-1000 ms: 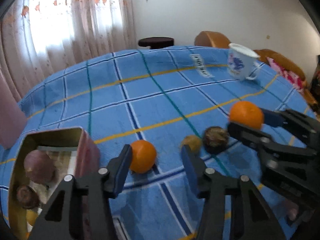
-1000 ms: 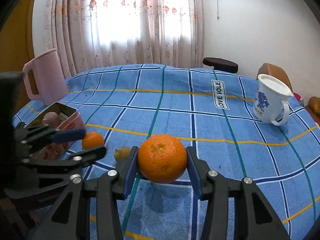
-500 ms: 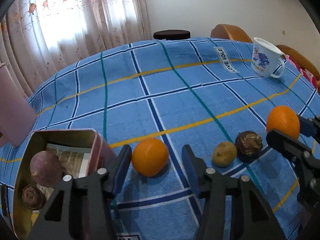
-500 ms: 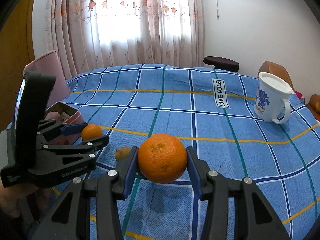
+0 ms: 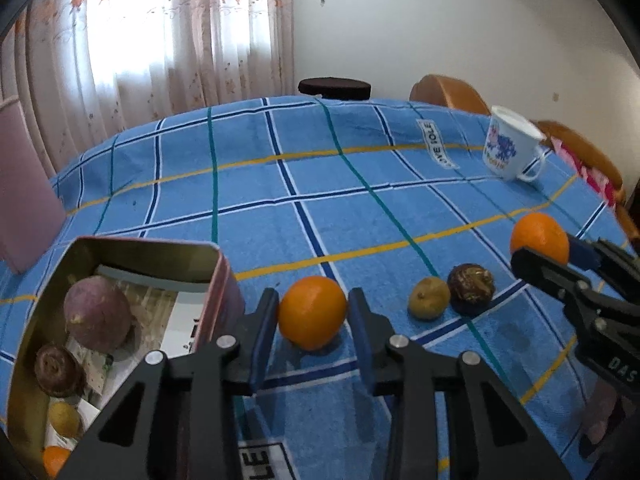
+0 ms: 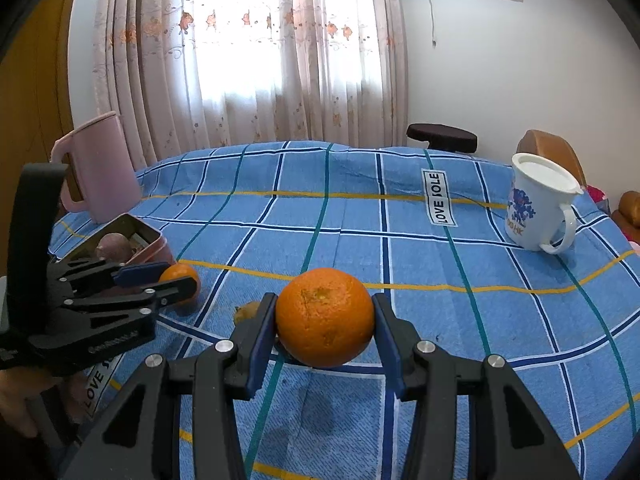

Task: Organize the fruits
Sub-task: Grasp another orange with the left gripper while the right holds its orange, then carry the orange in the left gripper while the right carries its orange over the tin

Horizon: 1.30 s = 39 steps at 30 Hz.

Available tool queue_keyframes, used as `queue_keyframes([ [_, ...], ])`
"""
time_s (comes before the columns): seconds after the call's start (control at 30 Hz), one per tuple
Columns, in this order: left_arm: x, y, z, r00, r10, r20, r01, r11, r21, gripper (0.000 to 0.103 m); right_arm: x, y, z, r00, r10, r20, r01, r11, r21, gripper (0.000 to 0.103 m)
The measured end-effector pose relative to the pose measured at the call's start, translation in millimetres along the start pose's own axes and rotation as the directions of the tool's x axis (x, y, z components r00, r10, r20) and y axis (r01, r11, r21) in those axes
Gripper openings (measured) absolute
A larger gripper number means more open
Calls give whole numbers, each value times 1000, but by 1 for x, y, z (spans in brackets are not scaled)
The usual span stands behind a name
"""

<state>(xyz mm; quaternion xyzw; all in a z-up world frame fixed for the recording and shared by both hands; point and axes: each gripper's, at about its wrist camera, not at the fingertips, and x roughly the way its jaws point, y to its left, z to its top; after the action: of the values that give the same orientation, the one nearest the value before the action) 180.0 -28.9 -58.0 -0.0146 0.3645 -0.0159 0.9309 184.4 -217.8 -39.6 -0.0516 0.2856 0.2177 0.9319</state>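
Note:
A small orange (image 5: 312, 314) lies on the blue checked cloth beside an open tin box (image 5: 160, 246). My left gripper (image 5: 313, 296) straddles it; its jaws are closing and the pads meet the orange's sides. The box holds a purple fruit (image 5: 98, 316), a dark brown one (image 5: 54, 368) and smaller pieces. My right gripper (image 6: 324, 300) is shut on a larger orange (image 6: 325, 322), held just above the cloth. A yellowish fruit (image 5: 429, 303) and a dark wrinkled fruit (image 5: 471, 284) lie between the two grippers. In the right wrist view the left gripper (image 6: 180, 276) appears at the left.
A white mug (image 6: 536, 208) with a blue print stands at the far right of the table. A pink jug (image 6: 100, 168) stands behind the tin box at the left. Chairs and a dark stool (image 6: 442, 138) lie beyond the far edge, before the curtains.
My left gripper moved up to the small orange and its jaws narrowed from wide apart until they flank it closely. The right gripper held still with its orange.

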Motion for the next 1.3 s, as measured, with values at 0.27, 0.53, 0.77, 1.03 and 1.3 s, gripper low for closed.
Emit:
queue_keyframes([
  [0.27, -19, -5, -5, 996, -30, 86, 30, 1000, 3, 37, -11, 1, -1, 998, 19, 55, -19, 1000, -10, 48],
  [0.53, -34, -8, -7, 987, -11, 161, 10, 1000, 8, 37, -22, 6, -2, 992, 38, 122, -34, 999, -34, 48],
  [0.77, -43, -8, -11, 979, 0, 202, 0, 1000, 1, 37, -29, 7, -3, 985, 44, 165, -37, 998, -45, 48],
  [1.03, -50, -6, -13, 972, 3, 237, 0, 1000, -15, 37, -36, 9, -5, 978, 45, 206, -35, 998, -53, 48],
  [1.3, -59, -8, -17, 959, 17, 282, -14, 1000, -12, 37, -44, 10, -8, 968, 42, 248, -28, 998, -60, 48],
])
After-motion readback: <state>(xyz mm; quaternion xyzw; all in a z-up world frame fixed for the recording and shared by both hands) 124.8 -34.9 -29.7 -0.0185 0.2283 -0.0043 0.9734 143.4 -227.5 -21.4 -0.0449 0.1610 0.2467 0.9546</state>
